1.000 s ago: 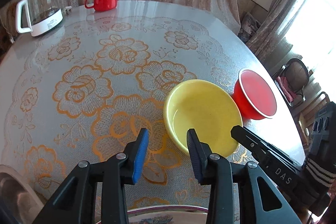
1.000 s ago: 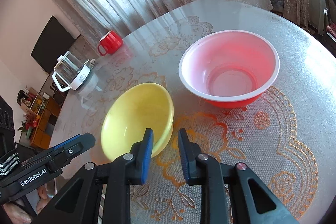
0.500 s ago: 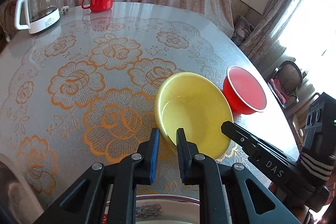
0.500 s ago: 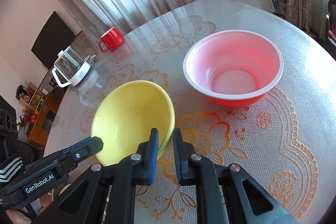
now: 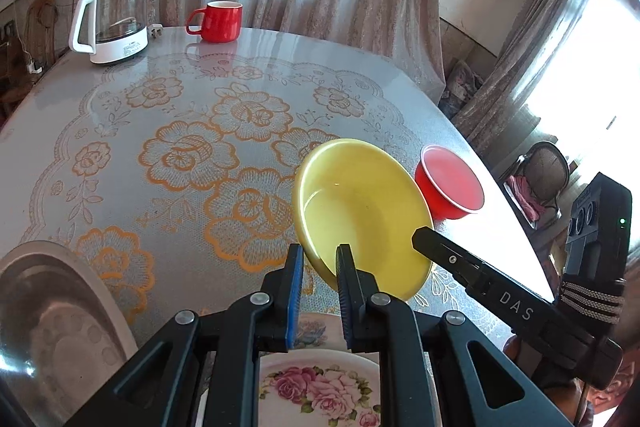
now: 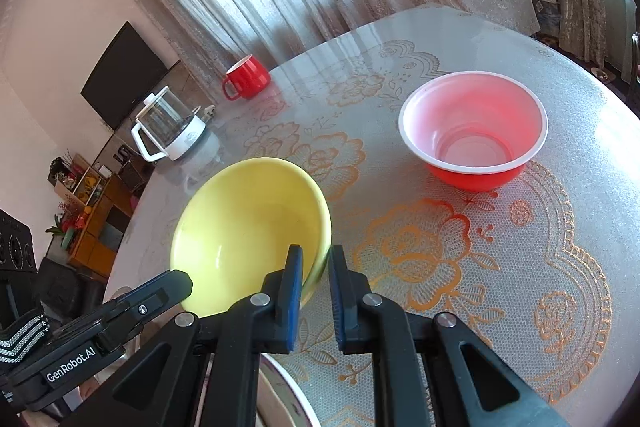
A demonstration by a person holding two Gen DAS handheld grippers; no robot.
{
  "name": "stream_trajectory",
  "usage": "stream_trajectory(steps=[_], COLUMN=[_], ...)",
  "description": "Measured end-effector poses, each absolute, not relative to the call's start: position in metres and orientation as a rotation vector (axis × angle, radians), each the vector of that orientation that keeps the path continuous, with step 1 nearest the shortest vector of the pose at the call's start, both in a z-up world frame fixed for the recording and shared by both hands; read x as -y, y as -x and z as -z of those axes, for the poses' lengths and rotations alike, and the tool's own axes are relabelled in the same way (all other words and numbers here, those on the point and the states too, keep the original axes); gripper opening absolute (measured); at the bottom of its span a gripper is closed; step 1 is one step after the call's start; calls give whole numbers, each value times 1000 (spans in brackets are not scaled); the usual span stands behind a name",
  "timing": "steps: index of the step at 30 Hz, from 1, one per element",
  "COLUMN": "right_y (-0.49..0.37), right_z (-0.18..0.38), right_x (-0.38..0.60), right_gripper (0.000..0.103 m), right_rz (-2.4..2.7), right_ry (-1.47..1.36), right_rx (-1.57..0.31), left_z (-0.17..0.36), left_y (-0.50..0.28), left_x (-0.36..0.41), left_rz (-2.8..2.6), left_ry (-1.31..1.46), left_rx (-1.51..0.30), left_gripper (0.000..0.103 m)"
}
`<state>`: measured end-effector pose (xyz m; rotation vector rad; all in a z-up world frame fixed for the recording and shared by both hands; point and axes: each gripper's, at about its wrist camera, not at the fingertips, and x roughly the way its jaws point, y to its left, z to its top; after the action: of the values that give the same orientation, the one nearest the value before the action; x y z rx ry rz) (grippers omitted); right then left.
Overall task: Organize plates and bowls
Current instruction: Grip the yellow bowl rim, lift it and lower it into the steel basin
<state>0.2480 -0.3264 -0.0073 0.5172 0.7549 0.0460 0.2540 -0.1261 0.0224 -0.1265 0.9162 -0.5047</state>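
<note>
Yellow bowl (image 5: pixel 362 211) tilts, rim clamped by left gripper (image 5: pixel 319 259) and right gripper (image 6: pixel 315 261).

"DAS", "GenRobot.AI" on grippers (image 5: pixel 516 307)

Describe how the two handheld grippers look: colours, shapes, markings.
Both are matte black plastic with triangular cut-outs, silver pivot bolts and blue ribbed pads on the fingers. The left gripper reads "GenRobot.AI" in the right wrist view; the right gripper reads "DAS" in the left. Striped black-and-white straps wrap both handles.
</note>
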Motion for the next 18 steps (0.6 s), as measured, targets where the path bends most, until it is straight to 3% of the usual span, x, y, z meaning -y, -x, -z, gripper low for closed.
stream_trajectory(steps=[18], right_y=[-241], right_z=[-23], right_x=[234], right_gripper=[12], right_rz=[-215], right_ry=[-419], right_rx=[-746], left_z=[-44], left_y=[-212], left_x=[18], left_rz=[396], left_ry=[240], left_rx=[-819], left_gripper=[16])
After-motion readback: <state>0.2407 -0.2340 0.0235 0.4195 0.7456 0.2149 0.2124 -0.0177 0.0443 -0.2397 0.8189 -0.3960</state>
